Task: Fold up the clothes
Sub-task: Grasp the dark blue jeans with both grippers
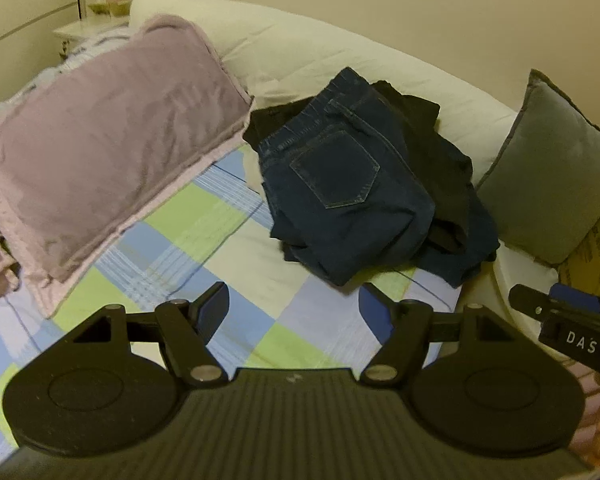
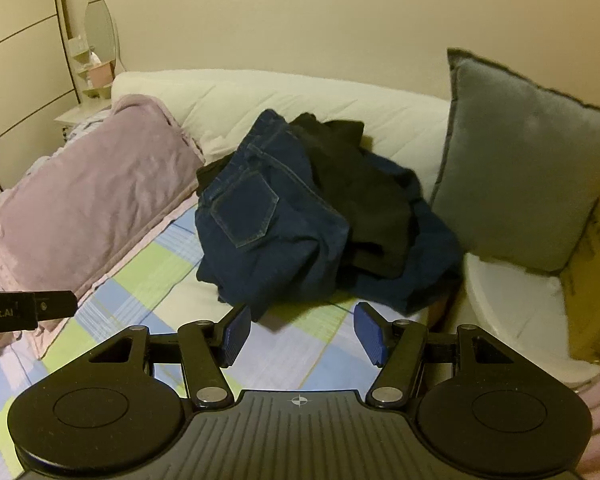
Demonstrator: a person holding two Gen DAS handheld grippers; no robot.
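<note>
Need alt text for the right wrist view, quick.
Open, empty right gripper above a checked bedsheet, facing a heap of dark blue jeans and a black garment. Mauve pillow left, grey cushion right.

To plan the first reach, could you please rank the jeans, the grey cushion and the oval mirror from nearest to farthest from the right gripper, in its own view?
From the right gripper:
1. Jeans, just ahead.
2. Grey cushion, right.
3. Oval mirror, far left.

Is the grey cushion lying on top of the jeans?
No, the grey cushion stands beside the jeans, leaning upright.
</note>
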